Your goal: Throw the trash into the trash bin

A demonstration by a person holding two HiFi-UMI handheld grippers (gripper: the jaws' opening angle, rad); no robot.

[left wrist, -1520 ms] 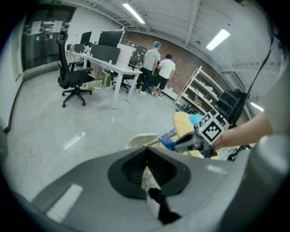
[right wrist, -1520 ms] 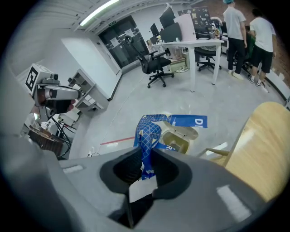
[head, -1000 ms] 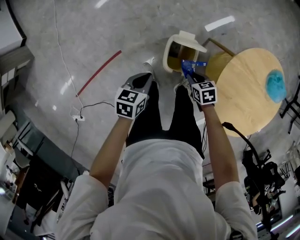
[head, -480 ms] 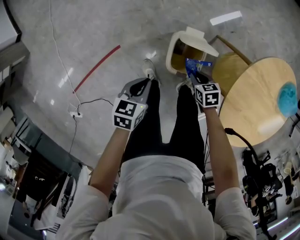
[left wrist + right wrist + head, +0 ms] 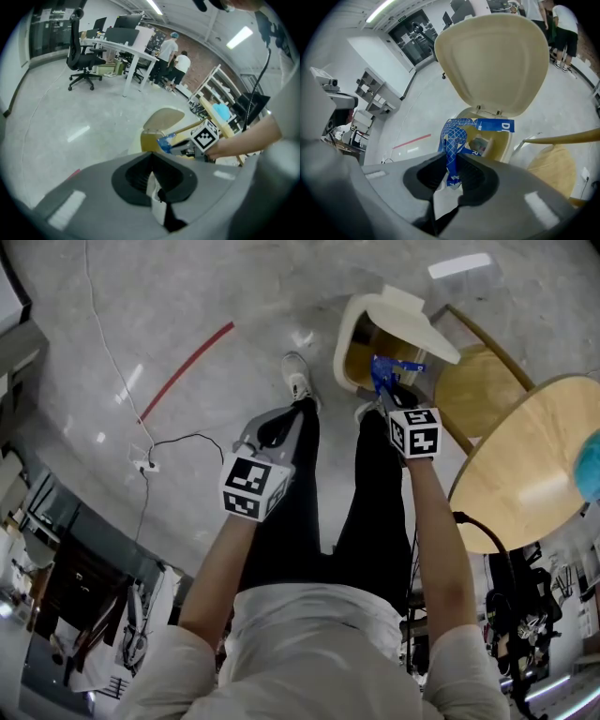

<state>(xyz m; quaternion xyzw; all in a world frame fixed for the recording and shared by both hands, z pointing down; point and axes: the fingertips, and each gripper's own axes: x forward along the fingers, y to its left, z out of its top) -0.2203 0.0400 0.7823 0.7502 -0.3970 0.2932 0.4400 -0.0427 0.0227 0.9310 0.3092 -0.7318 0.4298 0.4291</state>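
Both grippers have sunk. The right gripper point(image 5: 386, 395), clamped on the blue wrapper point(image 5: 451, 140), now hangs over the open trash bin point(image 5: 343, 348), far right. Centre the wrapper above the mouth before releasing. The left gripper point(image 5: 279, 420) has its jaws together, apparently empty.

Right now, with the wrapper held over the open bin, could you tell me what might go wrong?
The blue wrapper looks light, pinched in the right tongs; on release it may cling, or drift past the trash bin onto the floor. The raised lid stands close behind; a bump could drop it.
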